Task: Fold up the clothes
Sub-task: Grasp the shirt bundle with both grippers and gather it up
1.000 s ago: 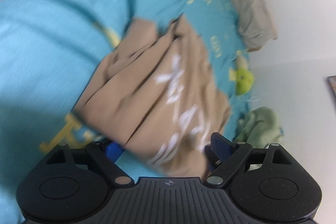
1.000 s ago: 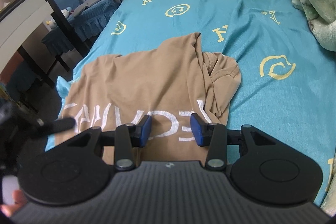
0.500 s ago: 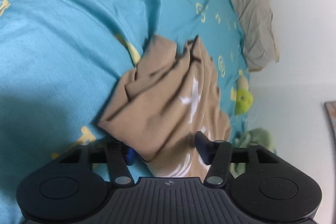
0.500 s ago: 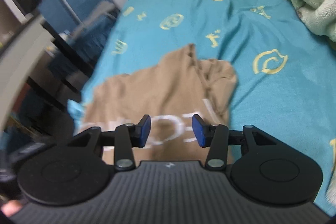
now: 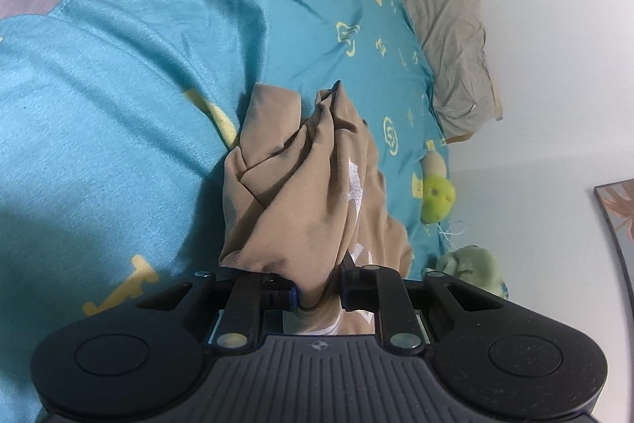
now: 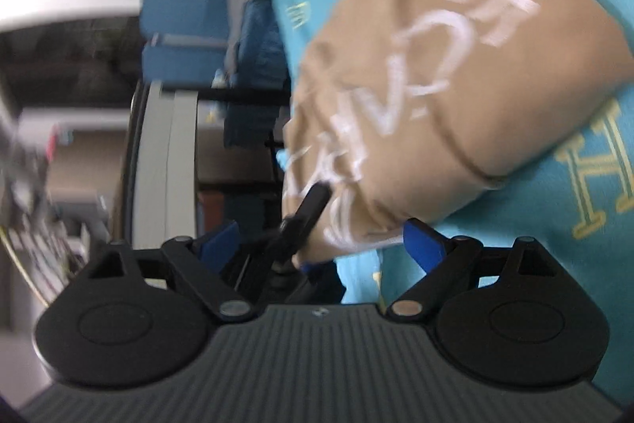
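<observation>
Where soft tan shirt point(image 5: 301, 193) bunches on teal sheet point(image 5: 111, 113): left gripper point(image 5: 317, 294) pinching folds, right gripper point(image 6: 321, 244) spread wide, holding nothing

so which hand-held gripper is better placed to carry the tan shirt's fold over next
Left. The left hand-held gripper is already shut on a bunched edge of the tan shirt, lifted off the blue bedspread. The right hand-held gripper is open, holding nothing.
</observation>
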Available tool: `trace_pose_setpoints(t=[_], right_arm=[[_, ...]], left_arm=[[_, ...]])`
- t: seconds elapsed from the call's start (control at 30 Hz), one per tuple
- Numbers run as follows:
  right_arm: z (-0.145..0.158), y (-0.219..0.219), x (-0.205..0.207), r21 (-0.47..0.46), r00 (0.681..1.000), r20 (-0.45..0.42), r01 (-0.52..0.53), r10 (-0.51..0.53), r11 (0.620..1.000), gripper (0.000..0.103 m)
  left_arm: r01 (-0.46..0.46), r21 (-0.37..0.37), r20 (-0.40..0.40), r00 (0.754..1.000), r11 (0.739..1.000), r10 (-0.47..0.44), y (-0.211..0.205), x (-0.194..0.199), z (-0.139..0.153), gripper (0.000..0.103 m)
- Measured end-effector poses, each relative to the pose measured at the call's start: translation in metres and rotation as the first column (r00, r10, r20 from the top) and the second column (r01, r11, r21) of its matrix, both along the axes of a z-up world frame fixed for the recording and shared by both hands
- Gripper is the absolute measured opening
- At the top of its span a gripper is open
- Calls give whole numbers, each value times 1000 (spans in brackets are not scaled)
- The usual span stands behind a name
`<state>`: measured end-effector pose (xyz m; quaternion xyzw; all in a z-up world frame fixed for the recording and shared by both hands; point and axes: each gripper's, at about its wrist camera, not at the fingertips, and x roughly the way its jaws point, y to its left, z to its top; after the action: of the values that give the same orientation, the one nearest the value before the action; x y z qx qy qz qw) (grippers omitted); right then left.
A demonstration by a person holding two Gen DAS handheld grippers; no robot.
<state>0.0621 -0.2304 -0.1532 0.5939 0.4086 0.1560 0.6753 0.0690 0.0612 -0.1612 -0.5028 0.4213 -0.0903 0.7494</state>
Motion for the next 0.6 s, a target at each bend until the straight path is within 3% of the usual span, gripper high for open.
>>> trace_pose_setpoints(t=[0.1,0.3,0.43,0.57,0.6], right_arm=[[-7,-6,-1,62,999,-21,43,-42,997,92],[-7,10,-10,74,999,-40,-16,19,997,94],[-17,-2,-4,34,993,-83,87,-84,996,94],[-16,-24,-15,-30,964,-90,249,-251,968,92],[-15,-28,-19,-53,955,-86,281,-284,958,81]], left_arm=[[0,-2,4,1000,1000,0,1,-2,0,18],[-9,-15,31,999,1000,10,5,-7,3,17],[-13,-23,37,999,1000,14,4,-7,4,16],[-19,-33,44,999,999,20,6,-9,5,16],[-18,-33,47,999,999,20,6,-9,6,16]])
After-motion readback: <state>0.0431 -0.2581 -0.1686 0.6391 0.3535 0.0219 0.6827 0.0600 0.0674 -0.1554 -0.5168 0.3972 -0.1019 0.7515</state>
